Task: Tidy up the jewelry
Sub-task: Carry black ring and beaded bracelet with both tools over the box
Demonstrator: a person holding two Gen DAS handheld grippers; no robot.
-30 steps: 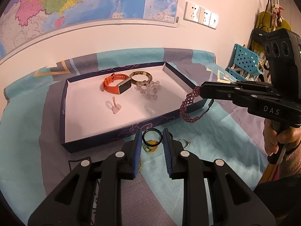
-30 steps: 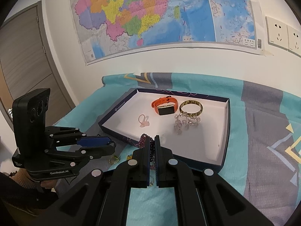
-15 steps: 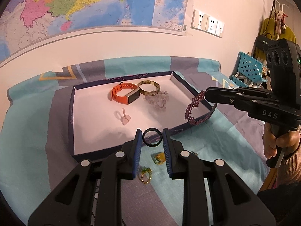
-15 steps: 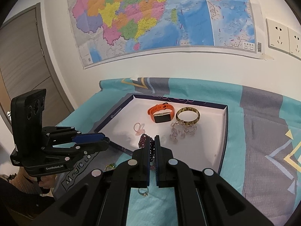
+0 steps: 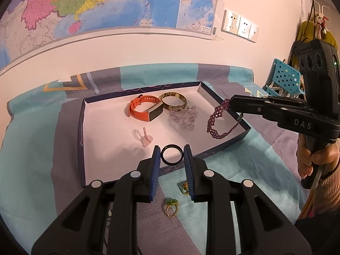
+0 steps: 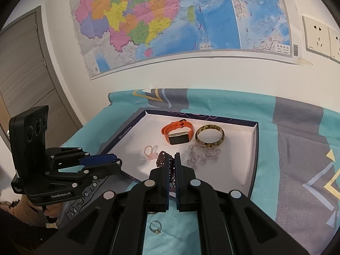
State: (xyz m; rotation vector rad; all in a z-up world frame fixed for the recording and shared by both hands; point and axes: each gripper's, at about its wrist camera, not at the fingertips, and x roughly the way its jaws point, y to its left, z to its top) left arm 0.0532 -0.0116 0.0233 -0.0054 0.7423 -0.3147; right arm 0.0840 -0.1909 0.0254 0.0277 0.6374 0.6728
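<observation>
My left gripper (image 5: 171, 156) is shut on a black ring (image 5: 171, 157) and holds it above the near wall of the dark blue tray (image 5: 81, 127). My right gripper (image 6: 172, 159) is shut on a purple beaded bracelet (image 5: 218, 120), which hangs over the tray's right side; in the right wrist view it (image 6: 162, 159) shows between the fingers. In the tray lie an orange smartwatch (image 5: 146, 110), a mottled bangle (image 5: 173, 101), a clear bead bracelet (image 5: 183, 115) and a small pink ring (image 5: 144, 138).
A green-stone gold ring (image 5: 171, 207) and a yellow piece (image 5: 184, 188) lie on the patterned cloth in front of the tray. A silver ring (image 6: 155, 227) lies under the right gripper. The wall with a map is behind; a blue chair (image 5: 284, 78) stands at right.
My left gripper lifted the black ring off the cloth and moved forward to the tray's near wall. My right gripper carried the purple bracelet from outside the tray to over its right side.
</observation>
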